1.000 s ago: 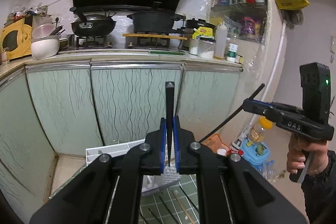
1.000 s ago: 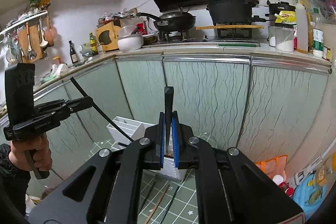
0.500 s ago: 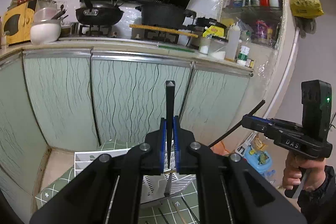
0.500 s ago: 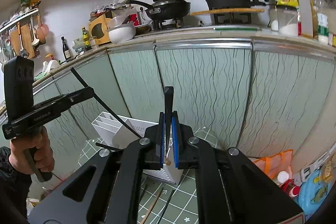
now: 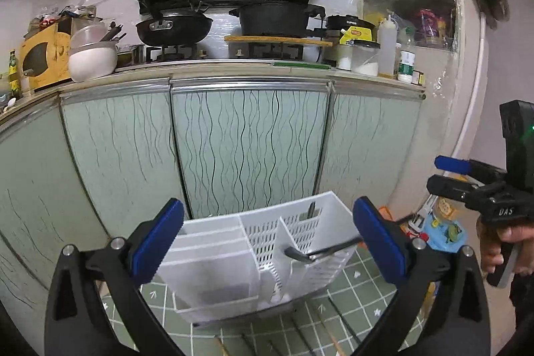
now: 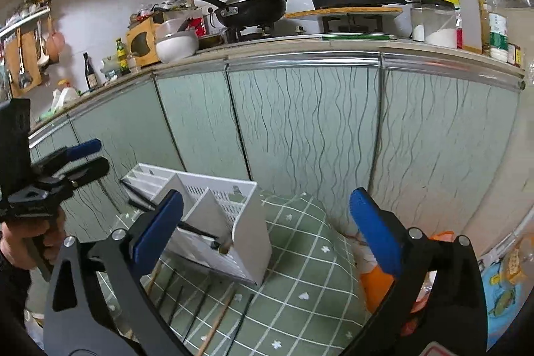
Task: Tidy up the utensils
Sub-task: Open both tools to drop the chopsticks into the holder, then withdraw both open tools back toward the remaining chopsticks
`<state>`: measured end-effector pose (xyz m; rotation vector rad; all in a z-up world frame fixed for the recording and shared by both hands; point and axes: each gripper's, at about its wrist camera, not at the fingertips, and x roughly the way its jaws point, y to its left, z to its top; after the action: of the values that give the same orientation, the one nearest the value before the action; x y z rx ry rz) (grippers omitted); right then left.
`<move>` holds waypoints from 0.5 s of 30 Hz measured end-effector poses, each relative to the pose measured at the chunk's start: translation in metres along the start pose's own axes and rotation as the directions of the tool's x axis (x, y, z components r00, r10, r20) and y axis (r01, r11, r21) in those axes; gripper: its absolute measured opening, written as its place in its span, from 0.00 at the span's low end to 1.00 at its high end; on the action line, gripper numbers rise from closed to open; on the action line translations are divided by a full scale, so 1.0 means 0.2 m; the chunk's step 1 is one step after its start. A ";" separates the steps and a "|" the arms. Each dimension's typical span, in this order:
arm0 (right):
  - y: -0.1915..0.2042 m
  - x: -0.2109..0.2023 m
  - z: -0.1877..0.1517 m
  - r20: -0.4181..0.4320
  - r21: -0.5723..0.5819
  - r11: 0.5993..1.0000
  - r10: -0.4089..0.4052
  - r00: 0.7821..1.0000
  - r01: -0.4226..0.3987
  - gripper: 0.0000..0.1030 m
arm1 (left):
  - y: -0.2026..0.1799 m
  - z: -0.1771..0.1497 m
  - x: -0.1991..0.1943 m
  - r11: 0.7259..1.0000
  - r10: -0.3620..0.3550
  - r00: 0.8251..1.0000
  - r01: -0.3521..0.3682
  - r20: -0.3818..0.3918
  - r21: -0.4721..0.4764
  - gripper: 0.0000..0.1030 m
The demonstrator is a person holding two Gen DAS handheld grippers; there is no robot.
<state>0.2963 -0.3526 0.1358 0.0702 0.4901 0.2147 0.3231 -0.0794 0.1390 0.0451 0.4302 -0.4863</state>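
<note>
A white slotted utensil caddy [image 5: 253, 256] stands on a green checked mat [image 6: 300, 259]. It also shows in the right wrist view [image 6: 213, 209]. Black chopsticks [image 5: 320, 252] lie across its right compartments. Several more chopsticks [image 6: 217, 319], black and wooden, lie on the mat in front of it. My left gripper [image 5: 267, 242] is open and empty, just above the caddy. My right gripper [image 6: 267, 229] is open and empty, above the caddy's right end; it also shows at the right of the left wrist view [image 5: 447, 172].
Green wavy-patterned cabinet doors [image 5: 247, 149] stand right behind the mat under a counter with a wok [image 5: 173, 29], a pot [image 5: 273, 19] and jars. An orange bag [image 6: 377, 286] and a blue toy [image 5: 444, 229] lie to the right.
Both grippers were shut on a black chopstick each. Both have opened, the chopsticks have dropped into the caddy, and both views have tilted down toward it.
</note>
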 end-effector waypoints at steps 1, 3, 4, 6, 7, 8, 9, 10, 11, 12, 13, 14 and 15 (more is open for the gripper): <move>0.01 -0.01 -0.01 0.000 -0.010 1.000 -0.005 1.000 0.005 0.93 | 0.01 -0.01 -0.02 1.000 0.006 1.000 -0.006 0.002 0.000 0.96; 0.03 -0.04 -0.04 -0.004 -0.028 1.000 -0.012 1.000 0.012 0.93 | 0.01 -0.04 -0.08 1.000 0.021 1.000 -0.021 0.006 -0.001 0.96; 0.04 -0.05 -0.05 -0.007 -0.032 0.999 -0.013 1.000 0.013 0.93 | 0.01 -0.04 -0.09 1.000 0.025 1.000 -0.025 0.006 -0.002 0.96; 0.06 -0.07 -0.08 -0.010 -0.036 0.999 -0.010 1.000 0.009 0.93 | 0.01 -0.05 -0.12 0.999 0.047 0.999 -0.047 0.007 -0.003 0.96; 0.07 -0.08 -0.09 -0.011 -0.037 0.999 -0.010 1.000 0.009 0.93 | 0.01 -0.07 -0.15 0.998 0.063 0.998 -0.063 0.007 -0.004 0.96; 0.08 -0.10 -0.10 -0.012 -0.039 0.999 -0.012 1.000 0.011 0.93 | 0.01 -0.08 -0.17 0.997 0.074 0.997 -0.074 0.006 -0.005 0.96; 0.09 -0.11 -0.11 -0.011 -0.041 0.999 -0.012 1.000 0.011 0.93 | 0.01 -0.09 -0.18 0.997 0.079 0.997 -0.079 0.006 -0.005 0.96; 0.11 -0.12 -0.12 -0.010 -0.041 0.999 -0.009 1.000 0.009 0.93 | 0.00 -0.11 -0.20 0.996 0.088 0.996 -0.088 0.006 0.000 0.96; 0.12 -0.13 -0.13 -0.010 -0.040 0.999 -0.005 1.000 0.005 0.93 | -0.01 -0.12 -0.22 0.995 0.096 0.995 -0.096 0.007 0.006 0.96; 0.13 -0.14 -0.13 -0.010 -0.039 0.999 -0.003 1.000 0.002 0.93 | -0.01 -0.13 -0.24 0.995 0.100 0.995 -0.100 0.009 0.009 0.96; 0.14 -0.16 -0.14 -0.011 -0.037 0.999 -0.001 1.000 0.001 0.93 | -0.02 -0.14 -0.26 0.994 0.104 0.994 -0.105 0.011 0.011 0.96; 0.15 -0.17 -0.15 -0.012 -0.037 0.999 -0.001 1.000 0.000 0.93 | -0.02 -0.16 -0.28 0.994 0.110 0.994 -0.110 0.011 0.013 0.96; 0.16 -0.18 -0.16 -0.012 -0.038 0.999 0.000 1.000 0.000 0.93 | -0.03 -0.16 -0.29 0.993 0.113 0.994 -0.113 0.012 0.014 0.96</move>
<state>0.2445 -0.3292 0.1272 0.0316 0.4978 0.2243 0.2613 -0.0550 0.1332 0.0808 0.4110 -0.3779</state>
